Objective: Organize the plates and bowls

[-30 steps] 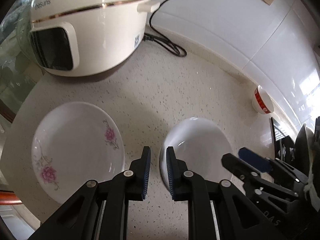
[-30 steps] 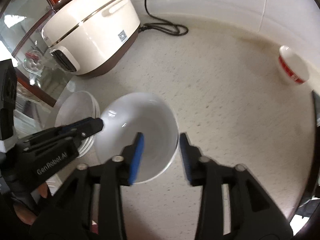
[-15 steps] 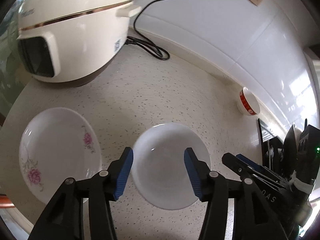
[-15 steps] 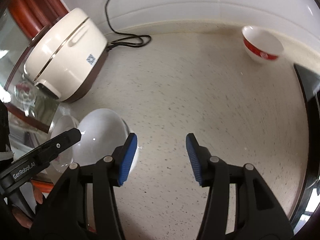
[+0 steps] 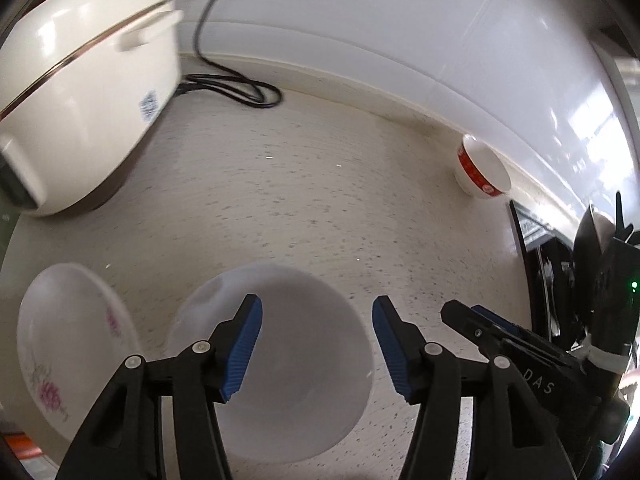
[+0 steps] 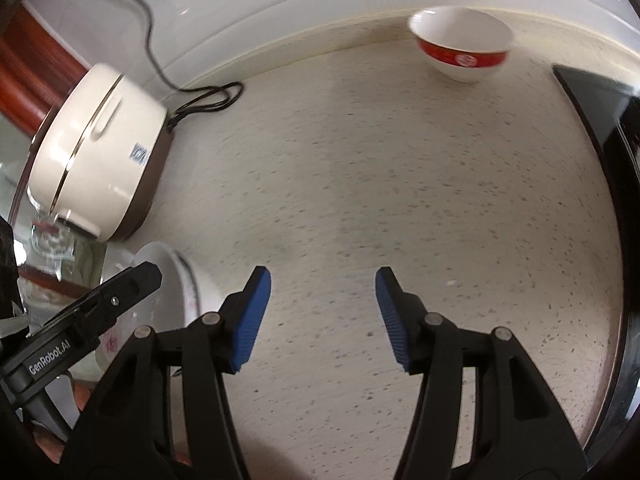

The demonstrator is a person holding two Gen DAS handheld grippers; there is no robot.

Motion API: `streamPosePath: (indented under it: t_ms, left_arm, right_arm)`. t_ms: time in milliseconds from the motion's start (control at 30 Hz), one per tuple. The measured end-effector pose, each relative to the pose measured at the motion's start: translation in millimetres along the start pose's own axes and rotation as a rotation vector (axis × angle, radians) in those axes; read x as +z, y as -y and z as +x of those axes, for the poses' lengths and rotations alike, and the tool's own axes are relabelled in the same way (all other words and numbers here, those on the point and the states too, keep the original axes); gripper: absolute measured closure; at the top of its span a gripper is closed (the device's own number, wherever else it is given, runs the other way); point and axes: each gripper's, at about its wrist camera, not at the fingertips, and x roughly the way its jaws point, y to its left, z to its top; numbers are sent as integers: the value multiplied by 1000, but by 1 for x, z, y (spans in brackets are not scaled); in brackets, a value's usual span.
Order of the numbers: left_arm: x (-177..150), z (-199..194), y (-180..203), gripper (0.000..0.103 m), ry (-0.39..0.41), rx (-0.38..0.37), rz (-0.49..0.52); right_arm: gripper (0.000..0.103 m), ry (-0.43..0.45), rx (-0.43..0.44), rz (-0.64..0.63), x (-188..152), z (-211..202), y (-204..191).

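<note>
A plain white bowl (image 5: 304, 360) sits on the speckled counter (image 5: 300, 184) right under my left gripper (image 5: 317, 344), which is open and empty above it. A white plate with pink flowers (image 5: 68, 344) lies to its left; its edge also shows in the right wrist view (image 6: 176, 280). A white bowl with a red band (image 5: 482, 174) stands by the back wall, and shows in the right wrist view (image 6: 464, 46) too. My right gripper (image 6: 323, 314) is open and empty over bare counter, pointing toward that bowl.
A cream rice cooker (image 5: 80, 92) with a black cord (image 5: 236, 90) stands at the back left. A black stove edge (image 6: 600, 128) borders the counter on the right. The right gripper's body (image 5: 532, 352) is just right of the left one.
My left gripper opened, let go of the white bowl's rim and rose. My right gripper opened wider and swung right, away from the white bowl toward the red-banded bowl.
</note>
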Motion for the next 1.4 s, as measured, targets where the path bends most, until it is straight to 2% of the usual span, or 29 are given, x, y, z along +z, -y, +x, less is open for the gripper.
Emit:
streamPosePath:
  t_ms: [100,233,333,433,533,700,933,1133,1400]
  left_arm:
    - [7,9,14,44,-23,-9,38]
    - [16,18,33,31,-34,8,87]
    - [26,21,50,30,-43,1,131]
    - [35,18,70,30,-37,35,179]
    - [44,16,82,30,-36,5,210]
    - [64,30,96,30,-63,-51,182]
    - [103,60,114,30,-95,-86,126]
    - [145,77,137,30,-38,-100,125]
    - [185,125,163,30,-69,-151,91]
  right_arm:
    - [44,1,-6,48,4,2,15]
    - [44,11,-17,109,10,3,35]
    - [44,18,-24,157,16,3,51]
    - [44,28,-33,196,24,1,65]
    - [44,41,-36,214,30,-1,75]
    - [44,66,-53,255,46,-2,89]
    - [44,119,-79,314,81,-3,111]
    - [44,163,-96,330,117,0,123]
    - [44,186,-114,348,153,12,138]
